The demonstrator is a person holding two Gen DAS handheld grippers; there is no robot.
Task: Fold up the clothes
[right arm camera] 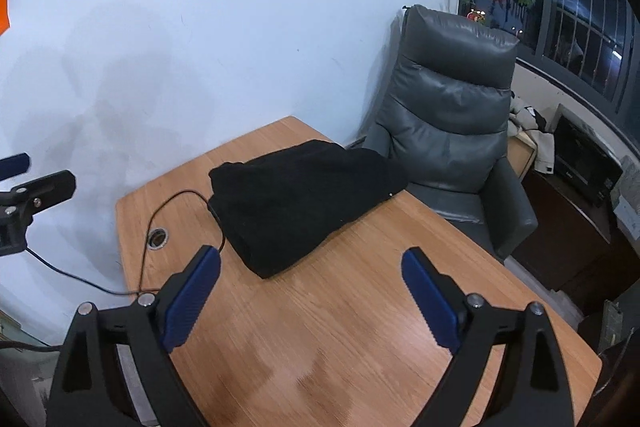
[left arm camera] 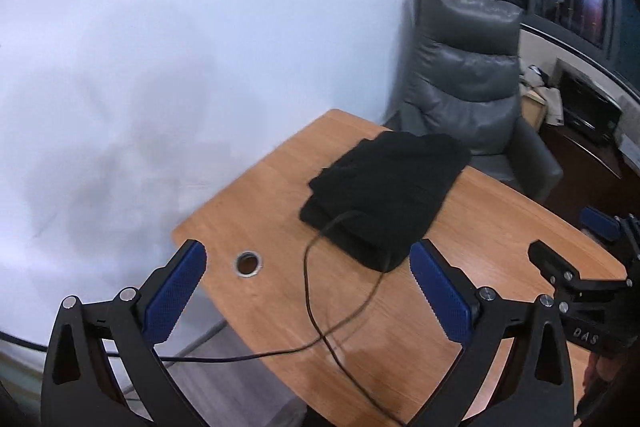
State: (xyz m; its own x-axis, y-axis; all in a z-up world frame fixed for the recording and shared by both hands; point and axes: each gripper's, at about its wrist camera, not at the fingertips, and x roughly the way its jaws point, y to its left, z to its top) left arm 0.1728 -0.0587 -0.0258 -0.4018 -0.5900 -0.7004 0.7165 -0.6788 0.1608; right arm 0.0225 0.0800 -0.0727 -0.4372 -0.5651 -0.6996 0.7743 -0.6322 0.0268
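Note:
A black garment (left arm camera: 384, 195) lies folded into a compact rectangle on the wooden table (left arm camera: 500, 227), toward the far side near the chair. It also shows in the right wrist view (right arm camera: 304, 203). My left gripper (left arm camera: 308, 263) is open and empty, held above the table's near left part, short of the garment. My right gripper (right arm camera: 312, 267) is open and empty, held above the table in front of the garment. The right gripper shows at the right edge of the left wrist view (left arm camera: 568, 239). The left gripper shows at the left edge of the right wrist view (right arm camera: 24, 175).
A black cable (left arm camera: 316, 291) runs across the table and under the garment's near edge. A round cable hole (left arm camera: 248, 263) sits near the table's left edge. A grey leather armchair (left arm camera: 468, 83) stands behind the table. A white wall is on the left.

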